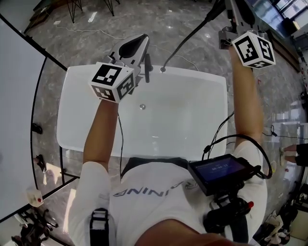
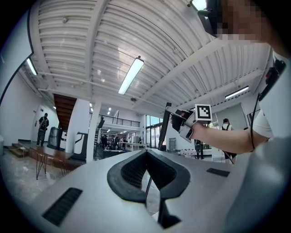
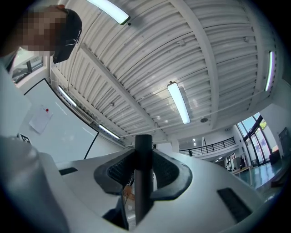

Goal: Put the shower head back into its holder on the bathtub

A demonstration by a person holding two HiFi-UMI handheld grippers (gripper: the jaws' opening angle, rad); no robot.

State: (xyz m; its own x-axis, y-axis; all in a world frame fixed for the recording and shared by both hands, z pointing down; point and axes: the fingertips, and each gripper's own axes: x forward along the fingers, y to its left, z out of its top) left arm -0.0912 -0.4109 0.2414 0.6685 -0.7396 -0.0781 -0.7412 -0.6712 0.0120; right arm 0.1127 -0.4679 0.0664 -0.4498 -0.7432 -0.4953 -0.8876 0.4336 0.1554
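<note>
The black shower head handle (image 3: 144, 182) stands upright between the jaws of my right gripper (image 3: 144, 152), which is shut on it. In the head view that gripper (image 1: 234, 19) is raised beyond the far right corner of the white bathtub (image 1: 86, 144). The black hose (image 1: 190, 37) runs from it down to the tub's far rim. A black upright fitting (image 1: 147, 67) stands on that rim. My left gripper (image 1: 143, 38) hovers just left of the fitting, jaws together with nothing in them. The left gripper view shows its shut tips (image 2: 145, 154) and the right gripper (image 2: 184, 124) on the handle.
A drain (image 1: 142, 106) sits in the tub floor. A white panel (image 1: 19, 120) in a black frame stands to the left. Cables lie on the marble floor (image 1: 192, 14). A screen device (image 1: 219, 170) hangs at the person's chest.
</note>
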